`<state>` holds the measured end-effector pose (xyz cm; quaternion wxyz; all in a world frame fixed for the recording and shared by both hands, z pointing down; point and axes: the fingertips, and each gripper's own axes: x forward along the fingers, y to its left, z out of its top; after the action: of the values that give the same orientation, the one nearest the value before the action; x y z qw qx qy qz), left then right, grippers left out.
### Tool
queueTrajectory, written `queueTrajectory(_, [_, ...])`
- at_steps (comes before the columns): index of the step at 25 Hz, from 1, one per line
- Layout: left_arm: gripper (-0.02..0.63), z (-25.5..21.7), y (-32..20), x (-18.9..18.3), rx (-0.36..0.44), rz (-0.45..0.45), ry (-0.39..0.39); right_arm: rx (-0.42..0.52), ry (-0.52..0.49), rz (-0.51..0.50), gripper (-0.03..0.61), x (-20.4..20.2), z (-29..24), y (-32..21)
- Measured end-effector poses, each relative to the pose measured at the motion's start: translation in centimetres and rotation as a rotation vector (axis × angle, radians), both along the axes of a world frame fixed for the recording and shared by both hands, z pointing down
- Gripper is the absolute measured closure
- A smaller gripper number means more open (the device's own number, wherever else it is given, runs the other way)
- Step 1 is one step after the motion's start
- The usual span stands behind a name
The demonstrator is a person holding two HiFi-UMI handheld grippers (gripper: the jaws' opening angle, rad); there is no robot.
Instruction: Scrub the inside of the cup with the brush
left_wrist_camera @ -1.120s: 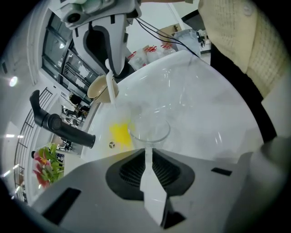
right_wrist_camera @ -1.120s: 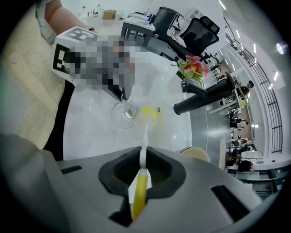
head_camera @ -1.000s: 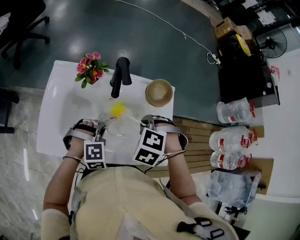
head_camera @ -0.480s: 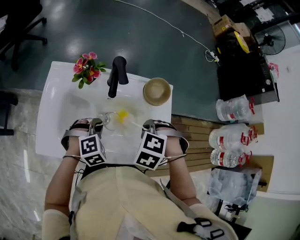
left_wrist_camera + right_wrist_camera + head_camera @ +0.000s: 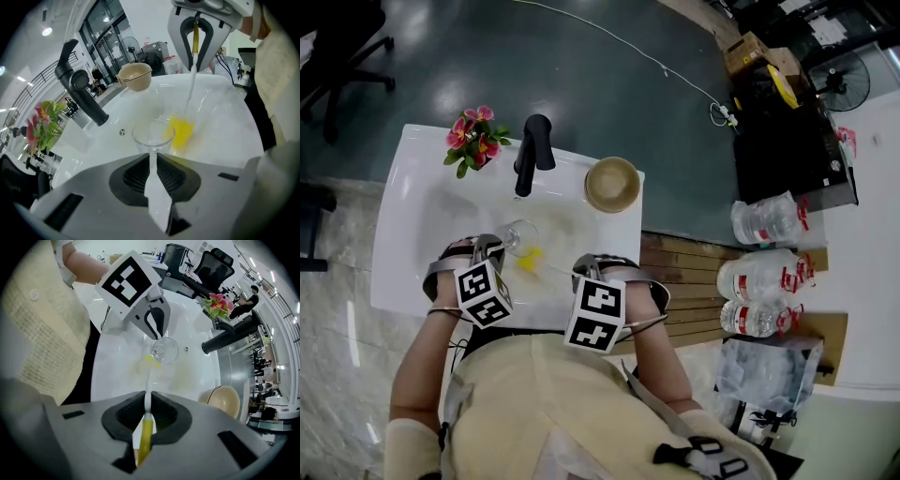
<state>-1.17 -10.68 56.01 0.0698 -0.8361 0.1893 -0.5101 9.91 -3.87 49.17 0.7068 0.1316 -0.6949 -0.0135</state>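
Observation:
A clear glass cup (image 5: 517,236) hangs over the white sink, and my left gripper (image 5: 492,249) is shut on a thin part at its near end. From the left gripper view the cup (image 5: 152,136) sticks out straight ahead of the jaws. The brush has a yellow head (image 5: 528,260) and a thin white handle (image 5: 191,84). My right gripper (image 5: 592,264) is shut on that handle (image 5: 146,427). The yellow head (image 5: 150,361) lies just outside the cup (image 5: 164,350), beside its wall and low over the basin.
A black faucet (image 5: 530,155) rises at the sink's far edge, with pink flowers (image 5: 473,139) to its left and a tan bowl (image 5: 612,184) to its right. The white basin (image 5: 422,216) spreads around both grippers. Water bottles (image 5: 764,281) lie on the floor to the right.
The right gripper has drawn back toward the person, so the yellow brush head has come nearer and lower. The cup has shifted left with the left gripper.

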Motion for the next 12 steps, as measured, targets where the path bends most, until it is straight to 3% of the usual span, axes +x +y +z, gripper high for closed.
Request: queueTrajectory(12, [0.558,-0.2,-0.4,0.2,0.014,-0.030,-0.003,-0.019,-0.218,-0.042,0.532,-4.1,-0.3,0.6])
